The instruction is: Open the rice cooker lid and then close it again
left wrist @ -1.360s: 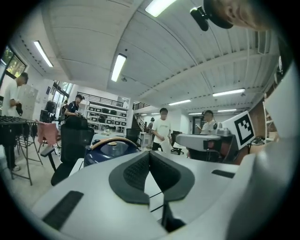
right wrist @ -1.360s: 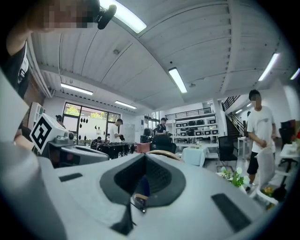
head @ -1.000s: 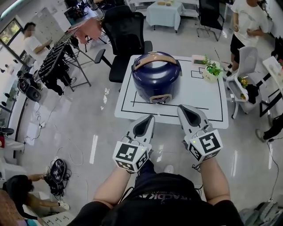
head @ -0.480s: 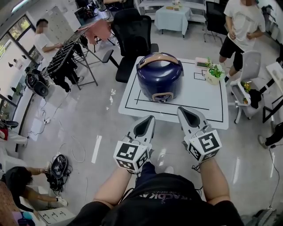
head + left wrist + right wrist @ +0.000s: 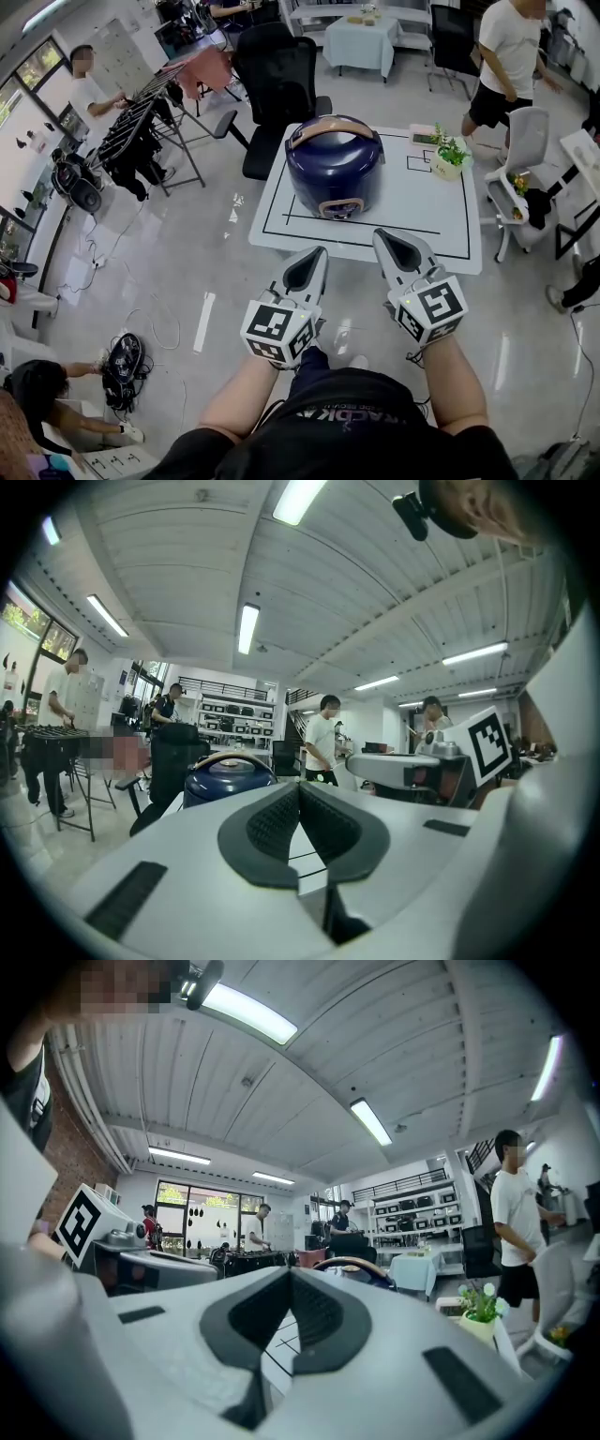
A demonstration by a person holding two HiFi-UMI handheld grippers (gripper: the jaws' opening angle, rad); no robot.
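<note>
1. Standing back from the white table (image 5: 427,214), the person held both grippers out in front, side by side, short of the table's near edge.
2. The left gripper (image 5: 316,253) had its jaws pressed together with nothing between them.
3. The right gripper (image 5: 383,236) was the same: jaws closed tight and empty.
4. The dark blue rice cooker (image 5: 333,183) sat on the table inside the black lines marked on its top, towards the left side, with its lid (image 5: 333,148) down.
5. Neither gripper touched the cooker; both pointed towards it from this side of the table.
6. A small potted plant (image 5: 450,150) stood near the table's far right corner, and a black office chair (image 5: 278,75) stood behind the table.
7. A clothes rack (image 5: 141,127) stood off to the left, and someone in a white shirt (image 5: 509,42) was beyond the table on the right.
</note>
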